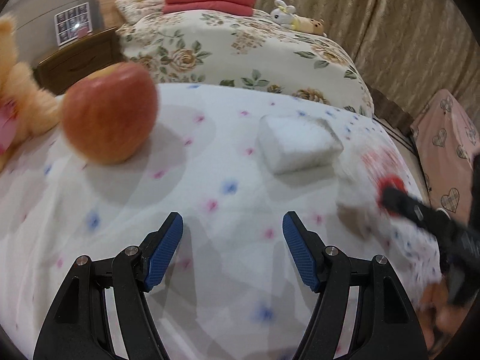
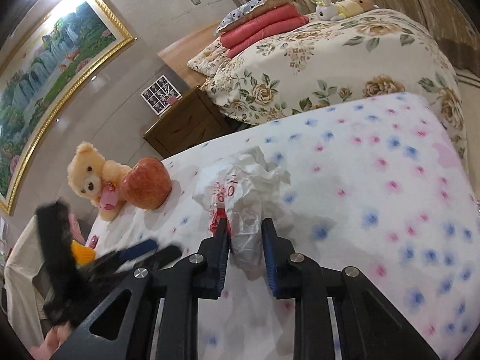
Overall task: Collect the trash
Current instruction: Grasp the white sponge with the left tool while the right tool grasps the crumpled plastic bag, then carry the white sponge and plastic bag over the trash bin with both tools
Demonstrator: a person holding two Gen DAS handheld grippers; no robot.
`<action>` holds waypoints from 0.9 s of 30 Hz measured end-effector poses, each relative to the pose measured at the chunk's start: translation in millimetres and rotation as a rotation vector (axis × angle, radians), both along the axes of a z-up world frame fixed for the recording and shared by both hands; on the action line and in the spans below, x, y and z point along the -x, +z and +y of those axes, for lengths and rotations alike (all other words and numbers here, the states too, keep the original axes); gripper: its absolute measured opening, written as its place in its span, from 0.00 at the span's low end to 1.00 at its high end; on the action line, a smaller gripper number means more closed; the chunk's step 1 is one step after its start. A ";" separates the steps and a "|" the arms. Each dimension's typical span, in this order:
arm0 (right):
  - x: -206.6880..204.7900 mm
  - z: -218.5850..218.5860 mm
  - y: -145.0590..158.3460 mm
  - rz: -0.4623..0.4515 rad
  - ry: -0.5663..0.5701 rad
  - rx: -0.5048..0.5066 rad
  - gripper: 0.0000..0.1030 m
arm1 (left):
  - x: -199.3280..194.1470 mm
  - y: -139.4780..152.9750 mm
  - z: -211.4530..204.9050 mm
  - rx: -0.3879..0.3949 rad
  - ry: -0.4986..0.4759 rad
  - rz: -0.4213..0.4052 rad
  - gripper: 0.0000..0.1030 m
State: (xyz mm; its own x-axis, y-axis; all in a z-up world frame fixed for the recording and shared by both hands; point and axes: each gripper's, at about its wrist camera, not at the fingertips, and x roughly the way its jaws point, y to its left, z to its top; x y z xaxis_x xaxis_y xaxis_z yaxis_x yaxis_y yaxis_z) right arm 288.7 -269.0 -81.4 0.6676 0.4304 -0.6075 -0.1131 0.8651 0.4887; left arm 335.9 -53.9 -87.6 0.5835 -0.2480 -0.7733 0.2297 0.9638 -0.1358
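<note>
Left hand-held gripper point(image 1: 232, 229) gapes wide; right hand-held gripper point(image 2: 243, 228) is clamped.

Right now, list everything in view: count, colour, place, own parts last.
plastic bag: one, white with red print, crumpled on the near bed, pinched in the right hand-held gripper
apple: one, red, on the near bed beside the teddy bear
teddy bear: one, cream, near bed's edge, next to the apple
white block: one, on the near bed; too blurred to identify
blanket: one, white with pink and blue flowers, covering the near bed
folded quilts: pink stack, far bed
plush toys: two, white and yellow, far bed
nightstand: one, brown, between the beds
painting: one, gold frame, wall
left hand-held gripper: open, empty
right hand-held gripper: shut on the bag
</note>
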 end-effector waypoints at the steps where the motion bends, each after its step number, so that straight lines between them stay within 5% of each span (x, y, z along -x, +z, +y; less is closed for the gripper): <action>1: 9.2 -5.3 0.7 -0.004 -0.008 -0.007 0.21 | -6.3 0.6 -4.1 0.002 -0.007 -0.005 0.68; 9: 59.4 -34.9 -5.1 0.001 -0.073 -0.070 0.21 | -34.0 6.4 -37.8 -0.020 -0.059 -0.054 0.67; 10: 66.4 -37.4 -8.3 0.008 -0.077 -0.080 0.21 | -35.0 7.0 -42.2 -0.024 -0.072 -0.063 0.59; 11: 69.7 -39.4 -9.5 0.013 -0.081 -0.090 0.21 | -36.5 6.8 -46.8 -0.023 -0.094 -0.067 0.38; 15: 81.8 -44.0 -7.2 -0.001 -0.103 -0.100 0.21 | -31.0 8.2 -54.4 -0.041 -0.126 -0.086 0.19; 27: 114.3 -55.1 0.2 -0.019 -0.119 -0.098 0.21 | 79.6 26.5 -34.1 0.056 -0.095 -0.088 0.19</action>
